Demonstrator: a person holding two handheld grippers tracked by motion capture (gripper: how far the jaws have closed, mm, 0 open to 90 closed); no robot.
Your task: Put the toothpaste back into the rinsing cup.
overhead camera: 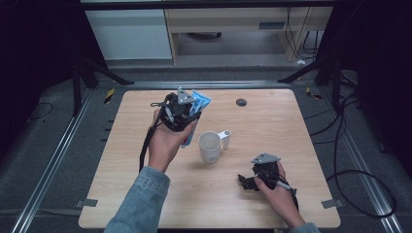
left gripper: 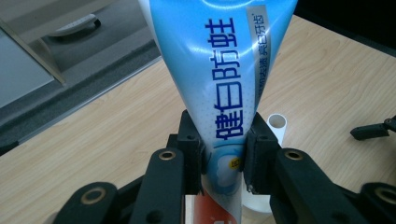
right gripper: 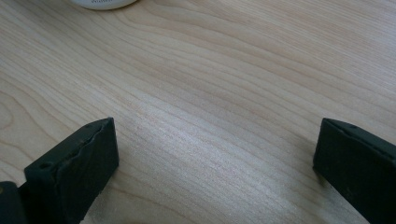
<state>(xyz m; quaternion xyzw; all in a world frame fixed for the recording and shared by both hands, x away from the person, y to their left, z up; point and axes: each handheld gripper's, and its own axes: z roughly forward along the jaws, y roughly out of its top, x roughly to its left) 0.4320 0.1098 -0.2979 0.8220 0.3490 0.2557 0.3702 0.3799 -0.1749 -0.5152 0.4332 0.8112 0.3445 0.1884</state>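
One blue toothpaste tube (left gripper: 224, 79) is clamped between the jaws of the left gripper (left gripper: 223, 149), pinched low on its body with blue characters running along it. In the high view the tube (overhead camera: 200, 103) sits a little left of centre in the frame, lifted off the tabletop (overhead camera: 272, 116), poking out past the left gripper (overhead camera: 179, 110) towards the far edge. The left hand (overhead camera: 165, 143) wraps the gripper from below, and a denim sleeve (overhead camera: 141, 199) comes in from the bottom edge.

Just right of that hand stands one white mug (overhead camera: 210, 146), open side up, near the middle of the tabletop. Touching or just beside its far right side is one small white tube-shaped piece (overhead camera: 226, 139), upright; the left gripper view shows its open top (left gripper: 277, 122) right behind the right jaw.

Lower right in the high view, the right gripper (overhead camera: 248, 181) rests low by the tabletop, held by the right hand (overhead camera: 277, 190), well apart from the mug. In the right gripper view its jaws stand wide apart over bare wood, with the rim of a white object (right gripper: 105, 3) at the top edge.

One small dark round disc (overhead camera: 241, 102) lies near the far edge, upper centre. Black cables (overhead camera: 340, 145) trail over the floor to the right.
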